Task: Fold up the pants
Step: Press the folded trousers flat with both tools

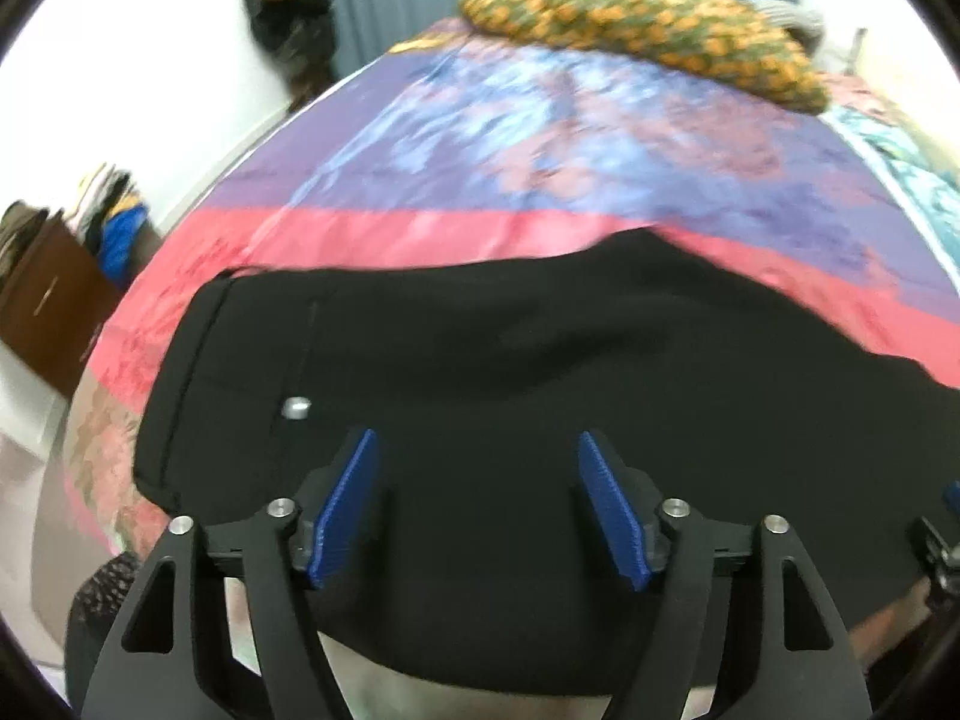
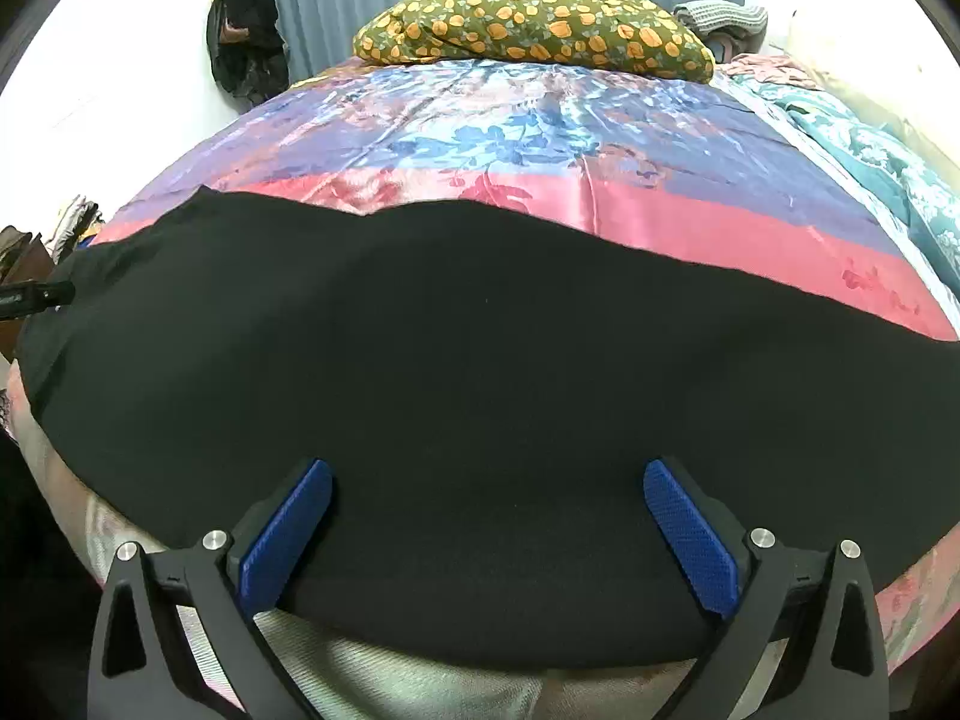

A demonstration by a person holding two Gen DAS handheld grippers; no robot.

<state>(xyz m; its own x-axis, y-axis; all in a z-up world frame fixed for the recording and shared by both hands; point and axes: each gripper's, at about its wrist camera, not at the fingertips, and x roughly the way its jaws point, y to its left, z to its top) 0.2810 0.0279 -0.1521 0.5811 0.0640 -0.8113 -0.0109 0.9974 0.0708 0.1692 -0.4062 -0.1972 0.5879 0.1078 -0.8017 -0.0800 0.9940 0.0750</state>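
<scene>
Black pants (image 2: 480,390) lie spread across the bed (image 2: 690,222). Right gripper (image 2: 486,474) at 6 o'clock, jaws apart. Floral pillow (image 2: 534,24) at 12 o'clock.

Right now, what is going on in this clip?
A person holding two grippers is about to fold black pants spread flat across a floral bedspread. The left gripper hovers open near the silver button at the waistband; the right gripper is open over the fabric. Neither grips anything.

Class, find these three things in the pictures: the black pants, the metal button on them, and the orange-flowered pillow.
black pants (image 2: 480,360), right wrist view, middle of the spread fabric.
metal button (image 1: 296,407), left wrist view, its silver face.
orange-flowered pillow (image 2: 534,24), right wrist view, centre of its top.
</scene>
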